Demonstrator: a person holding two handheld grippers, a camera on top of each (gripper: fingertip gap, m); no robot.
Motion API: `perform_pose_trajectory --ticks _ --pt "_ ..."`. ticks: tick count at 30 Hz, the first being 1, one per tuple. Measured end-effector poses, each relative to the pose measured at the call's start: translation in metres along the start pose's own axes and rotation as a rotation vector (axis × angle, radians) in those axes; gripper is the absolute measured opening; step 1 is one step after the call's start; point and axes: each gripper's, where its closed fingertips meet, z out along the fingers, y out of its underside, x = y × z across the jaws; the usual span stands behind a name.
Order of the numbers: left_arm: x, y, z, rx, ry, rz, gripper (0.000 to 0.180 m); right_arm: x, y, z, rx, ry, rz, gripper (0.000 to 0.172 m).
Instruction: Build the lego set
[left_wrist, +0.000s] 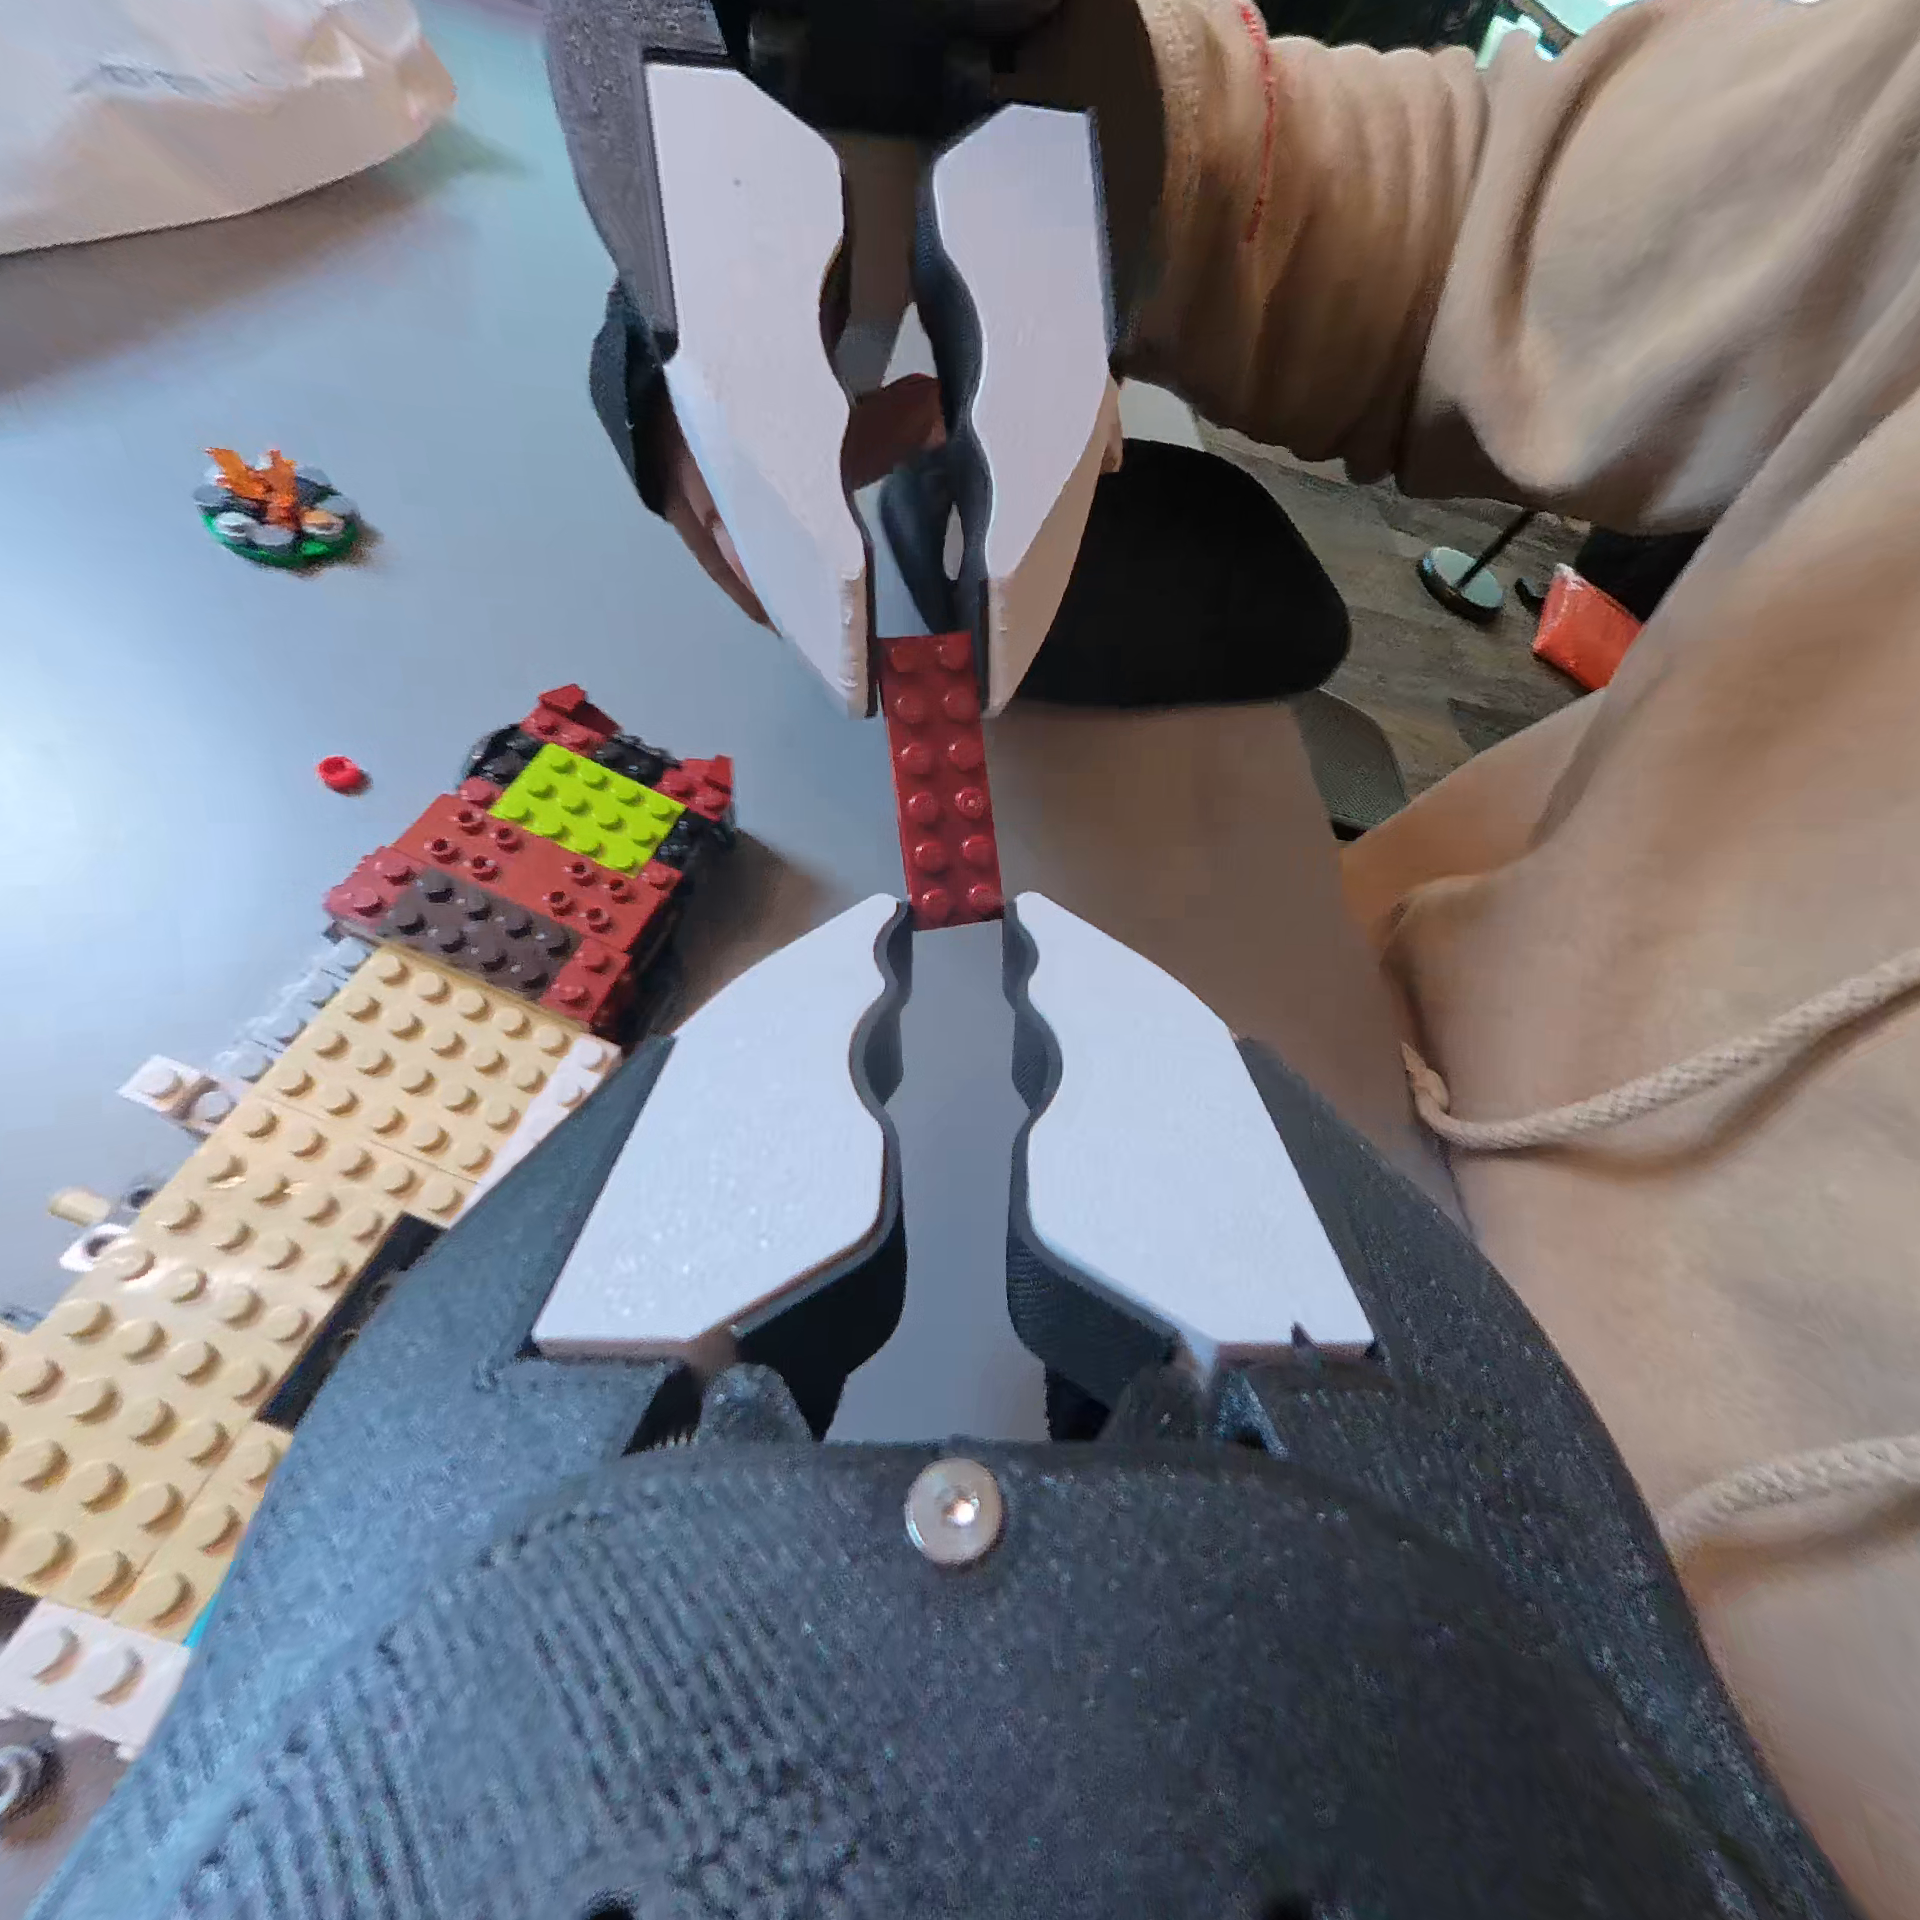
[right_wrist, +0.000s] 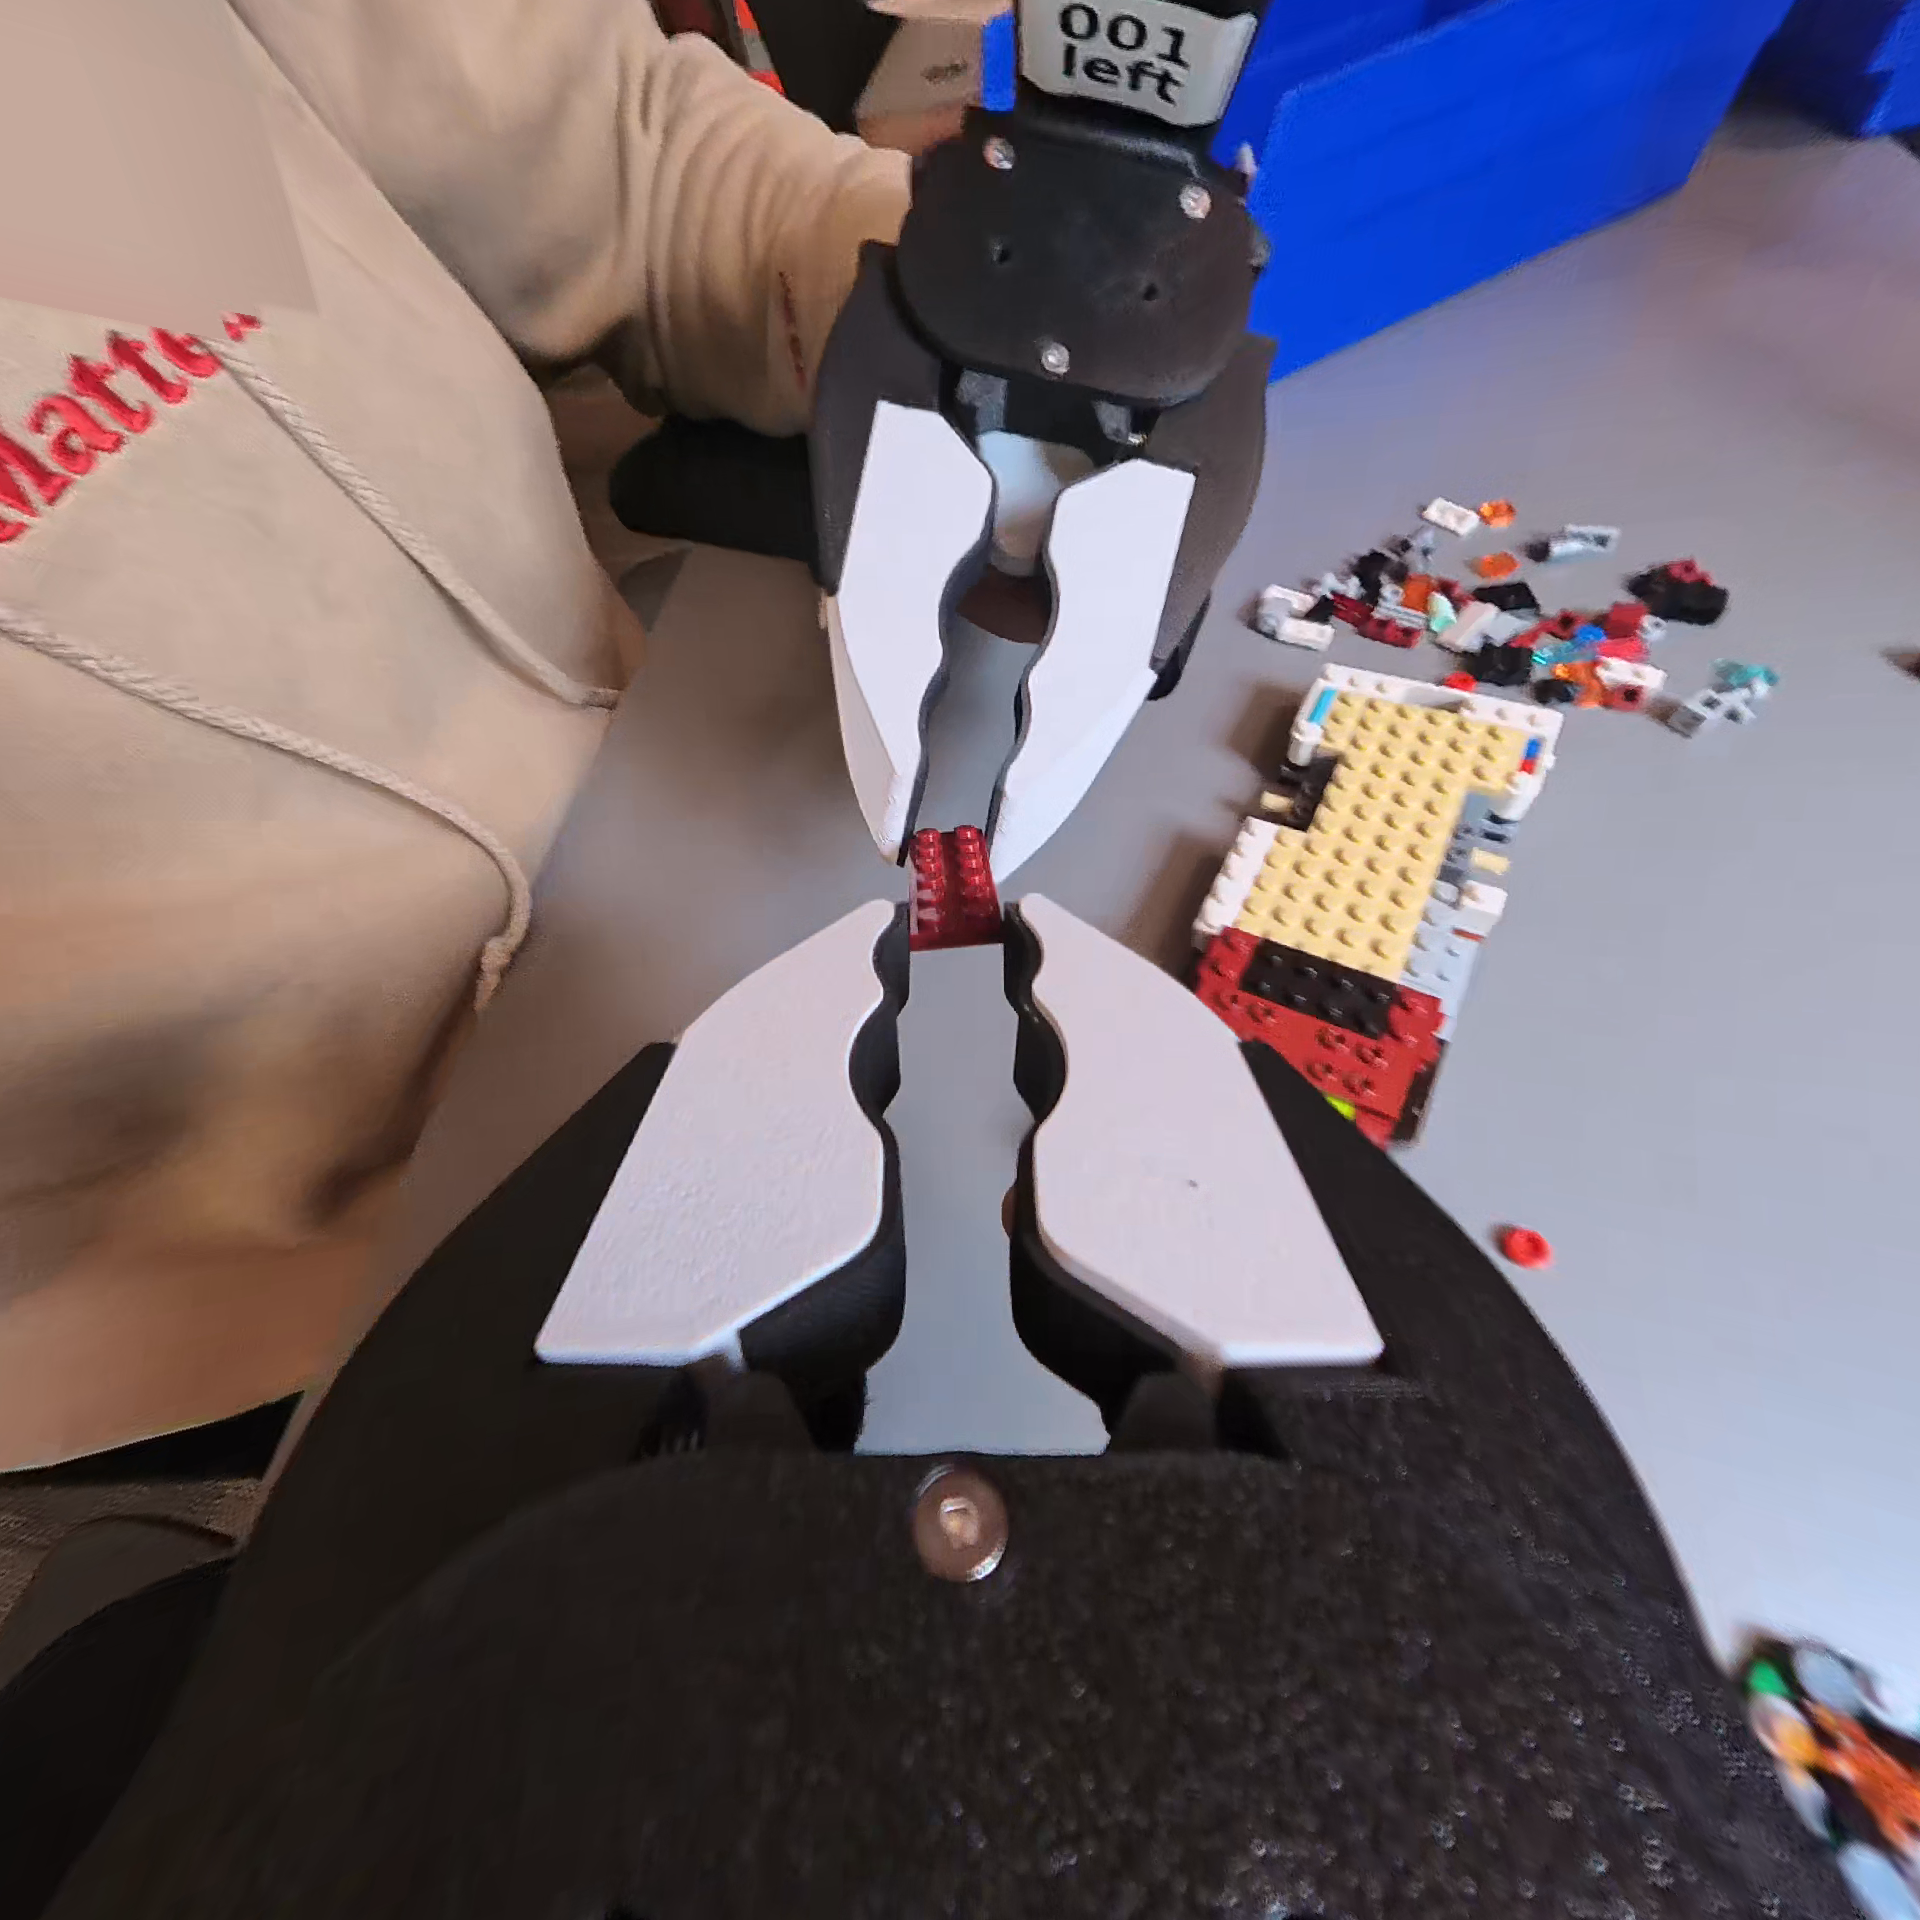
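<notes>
on the left of my left wrist view lies a pale bag (left_wrist: 197, 114) at the far edge of the grey table (left_wrist: 499, 395), then a small round green piece with orange flames (left_wrist: 276, 504) and a tiny red round stud (left_wrist: 340, 772). near them sits a flat brick build (left_wrist: 343, 1039), tan at the near end, dark red, brown and lime green at the far end. in the middle, my left gripper (left_wrist: 956, 912) is clamped on the near end of a dark red plate (left_wrist: 943, 779) with two rows of studs; both pads press on its sides. the plate hangs above the table edge, and its far end is clamped in my right gripper (left_wrist: 928, 675), which points toward me. to the right is a beige sleeve (left_wrist: 1507, 260). in the right wrist view the beige hoodie (right_wrist: 260, 727) fills the left, the two grippers meet on the plate in the middle, and to the right are the same build, a heap of small loose pieces (right_wrist: 1507, 613) and blue bins (right_wrist: 1507, 135).
</notes>
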Motion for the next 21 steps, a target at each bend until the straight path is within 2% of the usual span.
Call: perform_pose_trajectory --ticks 5,11,17,21 --pt "-0.020 0.001 0.002 0.004 -0.071 -0.071 0.016 0.020 0.014 -0.004 -0.135 0.056 -0.026 0.021" --pt "-0.038 0.012 0.000 -0.046 -0.183 -0.099 0.016 0.034 0.015 -0.001 -0.311 0.144 -0.167 0.031" --pt "-0.042 0.015 0.001 -0.100 -0.258 -0.076 0.016 0.038 0.023 0.012 -0.553 0.180 -0.335 0.030" --pt "-0.041 0.015 0.001 -0.107 -0.272 -0.064 0.016 0.043 0.029 0.017 -0.652 0.183 -0.394 0.022"
